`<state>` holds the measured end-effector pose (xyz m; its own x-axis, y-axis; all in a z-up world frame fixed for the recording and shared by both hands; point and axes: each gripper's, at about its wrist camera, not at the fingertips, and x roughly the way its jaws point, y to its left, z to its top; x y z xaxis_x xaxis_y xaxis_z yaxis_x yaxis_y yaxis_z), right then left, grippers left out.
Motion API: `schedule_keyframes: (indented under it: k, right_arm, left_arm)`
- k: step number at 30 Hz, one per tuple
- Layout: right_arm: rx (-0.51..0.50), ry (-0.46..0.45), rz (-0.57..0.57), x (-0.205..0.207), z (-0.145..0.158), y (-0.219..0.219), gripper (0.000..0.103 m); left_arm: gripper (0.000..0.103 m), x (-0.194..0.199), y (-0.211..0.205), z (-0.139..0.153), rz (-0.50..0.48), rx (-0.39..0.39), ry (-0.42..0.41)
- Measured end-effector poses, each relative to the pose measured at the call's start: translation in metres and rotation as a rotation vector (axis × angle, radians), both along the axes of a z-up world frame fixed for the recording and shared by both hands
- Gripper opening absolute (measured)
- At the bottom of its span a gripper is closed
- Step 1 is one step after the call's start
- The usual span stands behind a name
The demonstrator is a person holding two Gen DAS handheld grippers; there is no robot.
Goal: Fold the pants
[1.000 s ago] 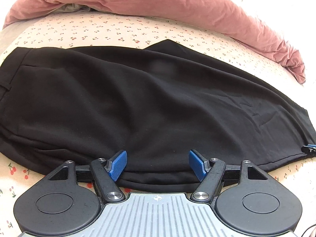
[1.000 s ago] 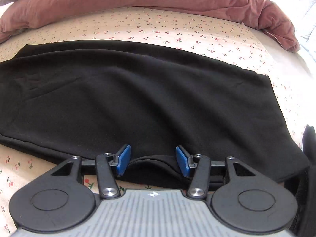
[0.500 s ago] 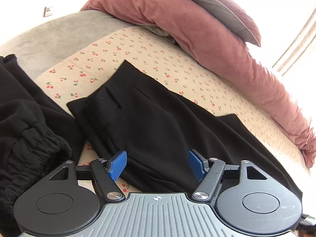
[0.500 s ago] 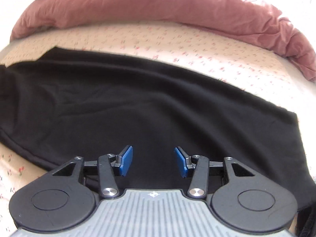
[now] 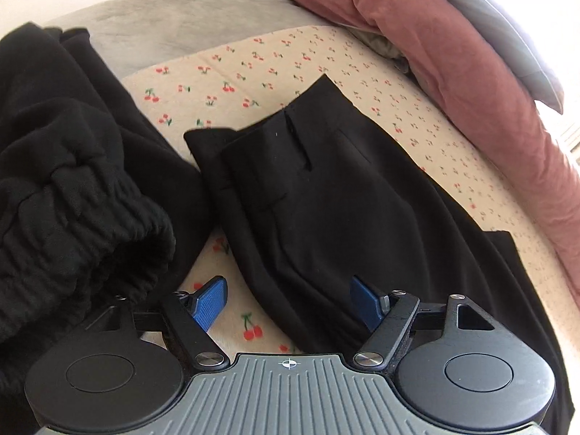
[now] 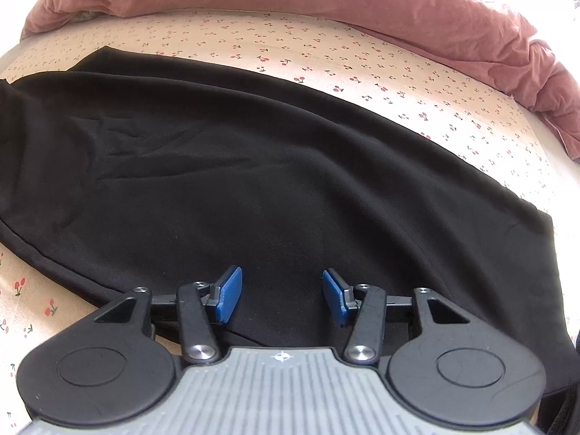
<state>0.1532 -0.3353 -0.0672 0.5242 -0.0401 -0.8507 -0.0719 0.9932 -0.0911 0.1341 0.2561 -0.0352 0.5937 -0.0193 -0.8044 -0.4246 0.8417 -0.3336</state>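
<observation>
- Left wrist view: black pants (image 5: pixel 326 195) lie flat on the bed sheet (image 5: pixel 253 61), waistband end toward the upper left, a belt loop and pocket slit showing.
- Right wrist view: the pants' leg (image 6: pixel 253 166) runs across the frame from left to right, lightly wrinkled, hem edge at the far right.
- Left gripper (image 5: pixel 288 299): jaws released and wide; one blue pad over bare sheet, the other over the pants' near edge; nothing clamped.
- Right gripper (image 6: pixel 279 295): jaws apart and opening, poised over the black cloth, no fold pinched between them.
- Second black garment (image 5: pixel 72 188) with a gathered elastic band sits bunched at left, just beside the waistband.
- Pink duvet (image 6: pixel 326 7) is heaped along the bed's far side.
</observation>
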Motion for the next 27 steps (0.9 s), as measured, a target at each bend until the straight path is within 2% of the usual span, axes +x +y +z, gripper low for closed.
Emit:
schedule_keyframes:
  k: [1, 2, 3, 5, 8, 13, 15, 17, 19, 22, 25, 26, 27]
  right_arm:
    - [-0.006, -0.002, 0.007, 0.001, 0.0, 0.002, 0.046]
    - [-0.009, -0.003, 0.014, 0.002, 0.0, 0.002, 0.045]
    - [-0.009, -0.002, 0.015, 0.002, 0.0, 0.003, 0.045]
    - [0.003, 0.001, 0.007, 0.002, -0.001, 0.001, 0.045]
    - [0.012, 0.002, 0.018, 0.002, 0.0, -0.001, 0.045]
    - [0.041, 0.009, 0.057, 0.001, -0.002, 0.0, 0.045]
    - [0.055, 0.009, 0.054, 0.002, -0.002, -0.002, 0.046]
    - [0.061, 0.007, 0.051, 0.002, -0.002, -0.002, 0.046]
    - [0.058, 0.008, 0.048, 0.001, -0.001, 0.0, 0.046]
    - [0.045, 0.008, 0.053, 0.001, 0.001, 0.003, 0.045]
    - [0.055, -0.012, 0.055, 0.003, 0.007, 0.005, 0.045]
    - [0.065, -0.031, 0.057, 0.004, 0.011, 0.008, 0.045]
    - [0.075, -0.044, 0.06, 0.005, 0.014, 0.011, 0.045]
  left_arm:
    - [0.066, 0.004, -0.002, 0.001, 0.012, 0.076, -0.028]
    - [0.024, 0.007, -0.005, 0.003, 0.024, 0.147, -0.04]
    - [0.01, 0.01, -0.004, 0.004, 0.04, 0.177, -0.025]
    - [0.007, 0.003, 0.012, 0.014, 0.101, 0.07, -0.055]
    - [0.007, -0.015, 0.025, 0.033, 0.112, 0.038, -0.128]
    - [0.006, -0.022, 0.029, 0.022, 0.136, 0.002, -0.038]
    - [0.007, -0.02, 0.025, 0.019, 0.109, 0.039, -0.019]
    - [0.008, -0.025, 0.024, 0.024, 0.097, 0.036, -0.01]
    - [0.011, -0.036, 0.03, 0.035, 0.114, -0.006, -0.006]
    - [0.013, -0.059, 0.039, 0.06, 0.203, -0.027, -0.066]
    - [0.014, -0.069, 0.028, 0.089, 0.236, 0.038, -0.178]
    - [0.021, -0.064, 0.019, 0.094, 0.201, 0.05, -0.21]
    - [0.038, -0.053, 0.008, 0.095, 0.13, 0.041, -0.229]
